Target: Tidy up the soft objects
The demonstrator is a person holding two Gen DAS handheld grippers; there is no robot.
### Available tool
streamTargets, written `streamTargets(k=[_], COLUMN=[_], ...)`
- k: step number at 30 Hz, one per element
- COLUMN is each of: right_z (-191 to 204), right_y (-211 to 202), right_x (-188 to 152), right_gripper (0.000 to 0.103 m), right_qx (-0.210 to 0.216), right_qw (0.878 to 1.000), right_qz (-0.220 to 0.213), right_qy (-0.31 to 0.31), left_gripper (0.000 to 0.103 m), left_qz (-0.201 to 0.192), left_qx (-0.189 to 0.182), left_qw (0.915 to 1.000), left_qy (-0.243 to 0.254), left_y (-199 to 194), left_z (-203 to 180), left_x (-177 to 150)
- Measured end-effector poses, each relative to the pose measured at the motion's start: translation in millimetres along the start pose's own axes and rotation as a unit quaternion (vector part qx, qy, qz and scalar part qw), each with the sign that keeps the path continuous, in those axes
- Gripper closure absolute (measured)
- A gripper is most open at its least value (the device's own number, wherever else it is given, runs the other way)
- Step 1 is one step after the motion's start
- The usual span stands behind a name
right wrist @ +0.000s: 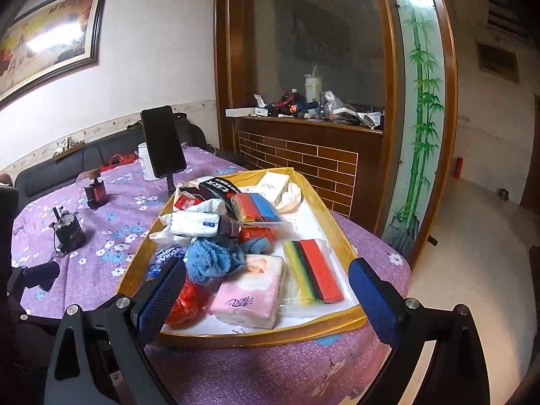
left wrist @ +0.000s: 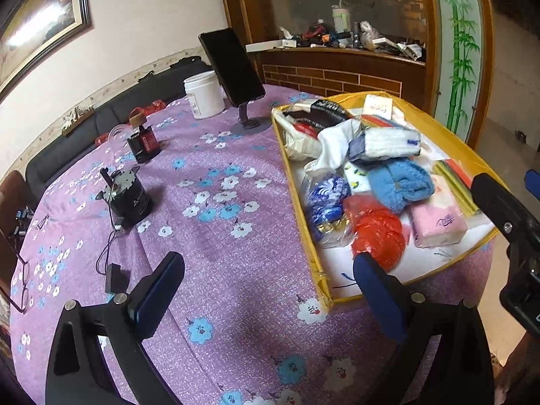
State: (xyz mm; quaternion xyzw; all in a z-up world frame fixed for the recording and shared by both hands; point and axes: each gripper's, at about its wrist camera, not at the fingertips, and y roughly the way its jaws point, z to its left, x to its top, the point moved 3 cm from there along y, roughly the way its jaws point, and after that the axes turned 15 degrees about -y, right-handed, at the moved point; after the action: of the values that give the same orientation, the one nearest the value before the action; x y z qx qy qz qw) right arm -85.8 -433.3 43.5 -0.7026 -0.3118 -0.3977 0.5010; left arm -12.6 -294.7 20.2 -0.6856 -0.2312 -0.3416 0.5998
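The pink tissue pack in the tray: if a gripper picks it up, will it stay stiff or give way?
The pink tissue pack looks soft and film-wrapped, so it would probably dent under the jaws. Its glossy wrap may be a little slippery. It lies flat in the tray, so rolling seems unlikely.

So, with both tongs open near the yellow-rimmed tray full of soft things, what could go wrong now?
1. The soft items are heaped: pulling the fluffy blue knit cloth may drag the crinkly red plastic bag or the pink tissue pack along.
2. The yellow-rimmed tray sits close to the table edge, so a push might slide it off.
3. The open right tongs may catch thin plastic wrap instead of an item.
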Motion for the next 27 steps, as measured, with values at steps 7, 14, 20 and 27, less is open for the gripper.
streamTargets(k=[7, 14, 20, 27], right_z=[-7, -8, -9, -10], right_y=[-18, -25, -26, -23], right_x=[2, 3, 2, 1], right_gripper=[0.002, 0.002, 0.002, 0.002], right_qx=[-0.006, -0.010, -0.010, -0.008], right_qw=[1.000, 1.000, 1.000, 1.000], right_qz=[-0.020, -0.023, -0.023, -0.018], right_qy=[0.005, 0.005, 0.006, 0.010], left_gripper=[0.003, 0.003, 0.003, 0.003], left_qz=[-0.024, -0.025, -0.031, -0.030], left_qx=[-0.022, -0.009, -0.001, 0.001], left_qw=[0.9995, 0.9995, 0.9992, 0.9991], left_qy=[0.005, 0.019, 0.026, 0.030], left_y=[-13, -11, -12, -11], left_z=[-6, -11, -13, -14], left_x=[0, -2, -3, -3])
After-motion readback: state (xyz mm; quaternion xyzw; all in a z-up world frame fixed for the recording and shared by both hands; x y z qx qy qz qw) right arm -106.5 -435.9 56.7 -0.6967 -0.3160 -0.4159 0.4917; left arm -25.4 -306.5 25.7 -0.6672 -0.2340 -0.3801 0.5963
